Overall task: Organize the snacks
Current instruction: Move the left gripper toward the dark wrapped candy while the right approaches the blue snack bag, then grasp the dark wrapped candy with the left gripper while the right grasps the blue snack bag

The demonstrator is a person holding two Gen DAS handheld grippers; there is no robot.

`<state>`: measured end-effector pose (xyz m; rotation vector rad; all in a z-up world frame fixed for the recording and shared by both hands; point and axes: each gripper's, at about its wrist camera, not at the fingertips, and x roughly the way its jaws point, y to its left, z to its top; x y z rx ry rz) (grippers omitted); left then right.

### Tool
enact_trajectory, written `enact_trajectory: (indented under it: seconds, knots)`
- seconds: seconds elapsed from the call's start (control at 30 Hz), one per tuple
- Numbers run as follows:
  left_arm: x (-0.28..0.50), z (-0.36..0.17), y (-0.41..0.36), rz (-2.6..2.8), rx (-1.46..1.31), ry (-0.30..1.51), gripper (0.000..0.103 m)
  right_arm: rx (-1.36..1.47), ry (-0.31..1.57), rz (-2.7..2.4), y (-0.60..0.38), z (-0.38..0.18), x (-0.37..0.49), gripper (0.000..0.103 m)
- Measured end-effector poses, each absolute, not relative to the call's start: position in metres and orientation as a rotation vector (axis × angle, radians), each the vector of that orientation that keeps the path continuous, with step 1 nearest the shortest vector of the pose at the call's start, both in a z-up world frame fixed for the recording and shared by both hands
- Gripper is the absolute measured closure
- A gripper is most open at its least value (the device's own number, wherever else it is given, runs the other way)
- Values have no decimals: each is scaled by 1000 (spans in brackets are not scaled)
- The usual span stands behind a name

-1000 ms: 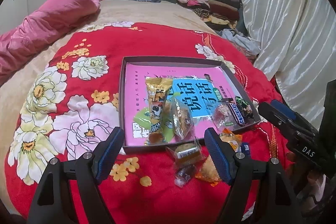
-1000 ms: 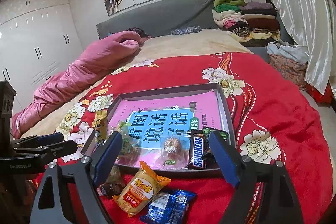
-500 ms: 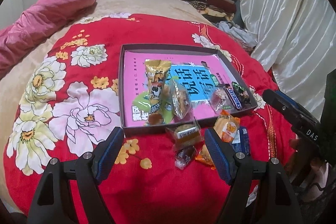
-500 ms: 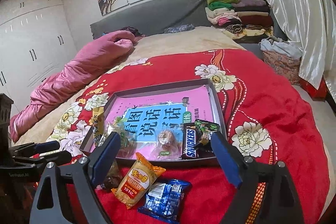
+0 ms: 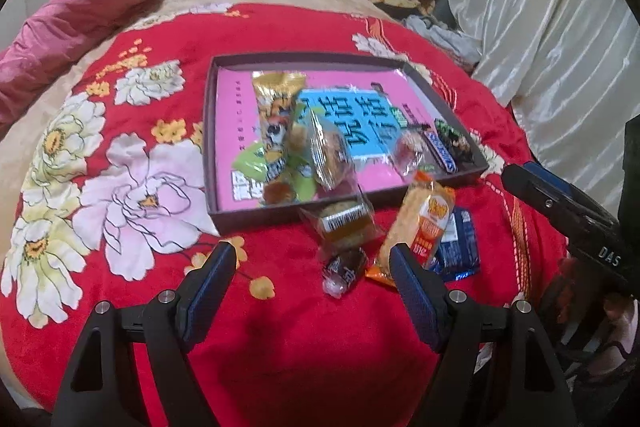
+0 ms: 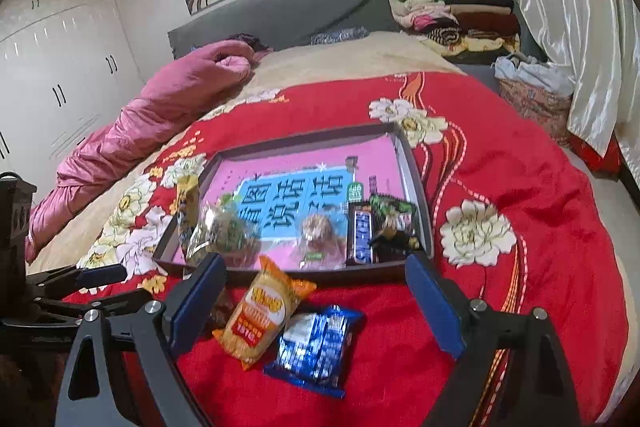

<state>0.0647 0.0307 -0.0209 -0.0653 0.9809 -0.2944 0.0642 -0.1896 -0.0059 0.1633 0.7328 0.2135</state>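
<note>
With four snacks left on the red bedspread (image 5: pixel 280 339) just near of the tray (image 5: pixel 256 219), both hand-held grippers hang empty, left hand-held gripper (image 5: pixel 312 287) wide open over the dark candy (image 5: pixel 345 269), right hand-held gripper (image 6: pixel 316 297) spread around the orange packet (image 6: pixel 264 315); pickup step, next descend and close.

A shallow dark cardboard tray (image 5: pixel 224 215) lies on the red flowered bedspread (image 5: pixel 152 39), several wrapped snacks inside. Before its near wall lie an orange snack packet (image 6: pixel 264 315) and, right of it, a blue foil packet (image 6: pixel 316 347).
</note>
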Motion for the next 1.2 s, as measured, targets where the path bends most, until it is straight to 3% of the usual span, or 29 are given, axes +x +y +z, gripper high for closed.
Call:
enact_trajectory:
  seconds: [0.37, 1.03, 1.2]
  knots:
    - [71, -56, 18, -326, -80, 1092, 23, 156, 878, 177, -193, -35, 58, 12]
    - [79, -68, 9, -336, -55, 1106, 24, 44, 1044, 153, -171, -79, 71, 12]
    - [82, -72, 8, -330, -56, 1117, 28, 4, 1047, 134, -164, -83, 76, 12]
